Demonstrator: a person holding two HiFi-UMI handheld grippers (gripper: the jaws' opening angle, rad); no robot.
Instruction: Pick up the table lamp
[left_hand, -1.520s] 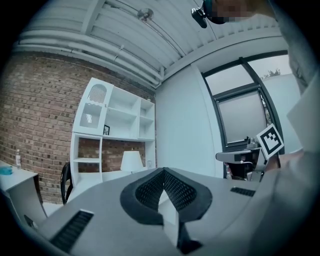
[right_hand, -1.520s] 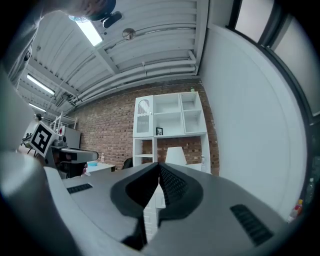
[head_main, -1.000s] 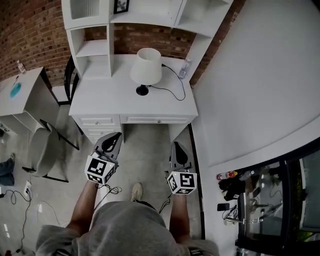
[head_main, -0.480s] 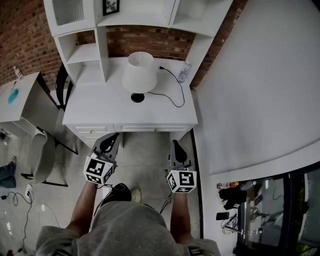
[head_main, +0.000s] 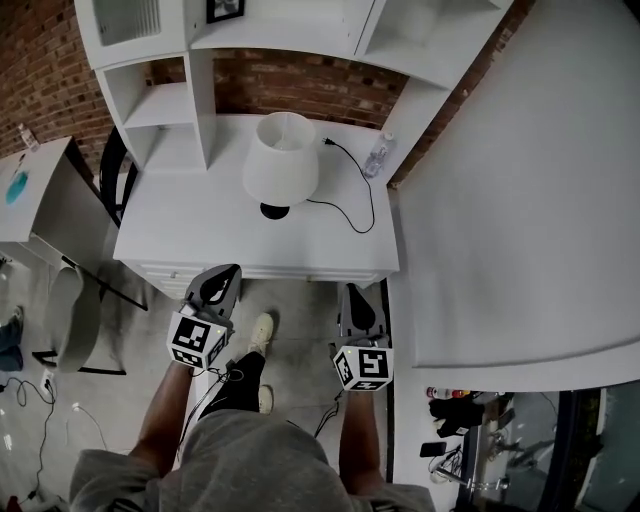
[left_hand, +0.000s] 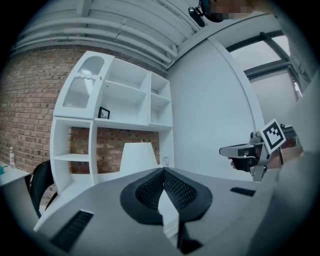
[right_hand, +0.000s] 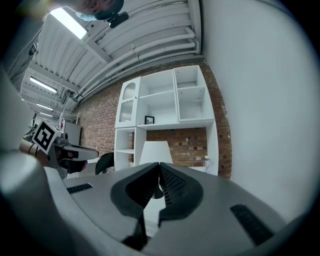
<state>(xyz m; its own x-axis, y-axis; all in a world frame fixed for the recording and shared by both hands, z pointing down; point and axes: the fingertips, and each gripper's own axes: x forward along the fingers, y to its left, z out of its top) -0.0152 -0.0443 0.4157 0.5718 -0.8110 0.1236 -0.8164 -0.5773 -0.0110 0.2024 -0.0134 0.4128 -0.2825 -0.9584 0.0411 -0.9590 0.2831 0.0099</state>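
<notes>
A table lamp (head_main: 279, 163) with a white shade and a black round base stands on the white desk (head_main: 190, 235), its black cord (head_main: 350, 205) trailing right. In the left gripper view the lamp (left_hand: 137, 157) rises behind the jaws; in the right gripper view the lamp (right_hand: 156, 152) shows likewise. My left gripper (head_main: 222, 277) is held in front of the desk's near edge, shut and empty. My right gripper (head_main: 357, 297) is beside it, also short of the desk, its jaws together with nothing between them. Both point toward the desk.
White shelving (head_main: 150, 70) rises at the desk's back against a brick wall. A small clear bottle (head_main: 377, 155) stands at the desk's right rear. A white wall (head_main: 520, 180) flanks the right. A dark chair (head_main: 112, 170) and a grey chair (head_main: 62, 310) stand left.
The desk and lamp have come nearer and lower in the head view as the person walks toward them. Both grippers stay shut and side by side.
</notes>
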